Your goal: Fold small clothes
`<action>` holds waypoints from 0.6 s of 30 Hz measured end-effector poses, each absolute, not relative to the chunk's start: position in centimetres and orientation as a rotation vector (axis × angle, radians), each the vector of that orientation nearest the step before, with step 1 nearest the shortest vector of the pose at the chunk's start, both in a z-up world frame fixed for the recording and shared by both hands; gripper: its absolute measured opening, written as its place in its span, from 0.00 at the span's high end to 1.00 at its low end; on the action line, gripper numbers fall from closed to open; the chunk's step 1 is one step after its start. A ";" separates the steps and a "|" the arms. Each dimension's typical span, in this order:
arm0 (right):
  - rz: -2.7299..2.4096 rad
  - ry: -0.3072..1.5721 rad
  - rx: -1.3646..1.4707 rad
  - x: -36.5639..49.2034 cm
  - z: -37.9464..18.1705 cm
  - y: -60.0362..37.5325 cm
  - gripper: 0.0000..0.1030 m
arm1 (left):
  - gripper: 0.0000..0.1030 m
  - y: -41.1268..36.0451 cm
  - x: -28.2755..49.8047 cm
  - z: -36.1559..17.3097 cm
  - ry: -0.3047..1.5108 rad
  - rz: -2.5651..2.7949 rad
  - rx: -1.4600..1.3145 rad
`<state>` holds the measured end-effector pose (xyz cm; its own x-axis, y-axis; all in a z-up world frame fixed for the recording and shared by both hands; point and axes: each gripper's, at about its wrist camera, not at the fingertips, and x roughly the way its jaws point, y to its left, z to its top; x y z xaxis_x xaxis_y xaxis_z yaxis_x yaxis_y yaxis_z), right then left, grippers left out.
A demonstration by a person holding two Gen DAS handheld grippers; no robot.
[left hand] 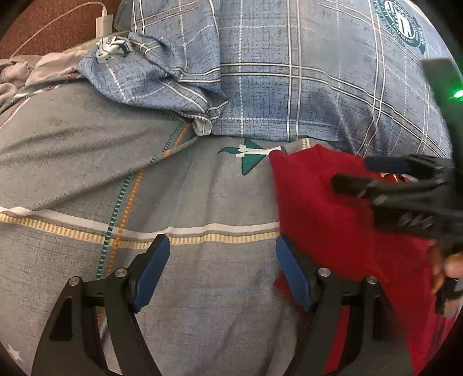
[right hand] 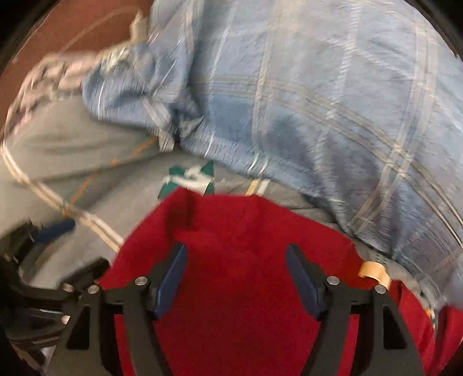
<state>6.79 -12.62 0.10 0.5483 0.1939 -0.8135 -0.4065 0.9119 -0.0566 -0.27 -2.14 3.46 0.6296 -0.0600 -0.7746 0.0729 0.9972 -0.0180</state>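
Observation:
A small red garment lies on the grey bed sheet, at the right of the left wrist view. My left gripper is open and empty, over the sheet just left of the garment's edge. My right gripper shows at the right above the garment, jaws apart. In the blurred right wrist view the garment fills the lower middle, and my right gripper is open over it with nothing between the pads. The left gripper shows at the far left.
A blue plaid pillow lies behind the garment, with a crumpled blue plaid cloth to its left. A white charger and cable rest on the brown surface at the top left. A tan tag lies by the garment's right edge.

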 end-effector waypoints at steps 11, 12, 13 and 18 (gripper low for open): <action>0.311 0.809 -0.172 5.8 1.8 -13.2 0.93 | 0.26 -1.8 0.1 3.5 0.857 -0.058 -0.007; 0.304 0.826 -0.159 6.3 1.3 -13.2 0.93 | 0.26 -1.8 0.1 3.6 0.850 -0.059 -0.011; 0.302 0.845 -0.157 6.7 0.6 -13.0 0.88 | 0.26 -1.9 0.1 3.6 0.844 -0.059 -0.011; 0.281 0.863 -0.165 5.3 1.1 -12.8 0.65 | 0.26 -2.1 -0.2 3.9 0.824 -0.070 0.015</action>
<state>5.25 -12.81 1.15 0.6168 0.1762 -0.7671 -0.3088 0.9507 -0.0299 -0.25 -2.14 3.92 0.6770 -0.0570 -0.7338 0.0684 0.9976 -0.0145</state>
